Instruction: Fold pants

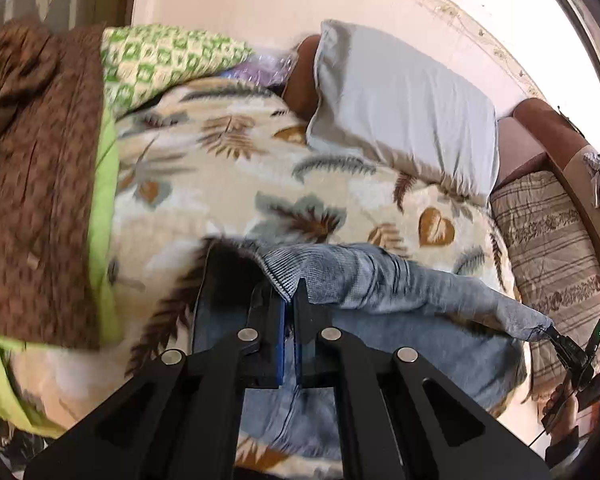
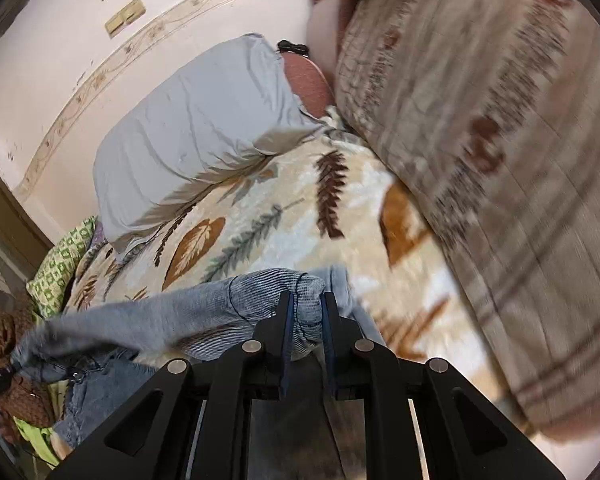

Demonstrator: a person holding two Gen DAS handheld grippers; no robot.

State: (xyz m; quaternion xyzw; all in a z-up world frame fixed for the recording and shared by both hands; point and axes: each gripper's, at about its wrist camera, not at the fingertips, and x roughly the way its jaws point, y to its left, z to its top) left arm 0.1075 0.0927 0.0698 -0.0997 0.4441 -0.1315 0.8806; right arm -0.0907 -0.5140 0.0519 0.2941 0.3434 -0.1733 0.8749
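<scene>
The pants (image 1: pixel 400 280) hang stretched over the leaf blanket (image 1: pixel 235 152), an end pinched in each gripper: left gripper (image 1: pixel 288 300) clamped thin, right gripper (image 2: pixel 306 312) closed on a thicker bunch. Keeping that edge taut and level should lay the fold squarely.

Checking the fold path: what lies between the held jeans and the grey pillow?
Only bare leaf-print blanket lies between the jeans and grey pillow, clearest in the right wrist view.
</scene>
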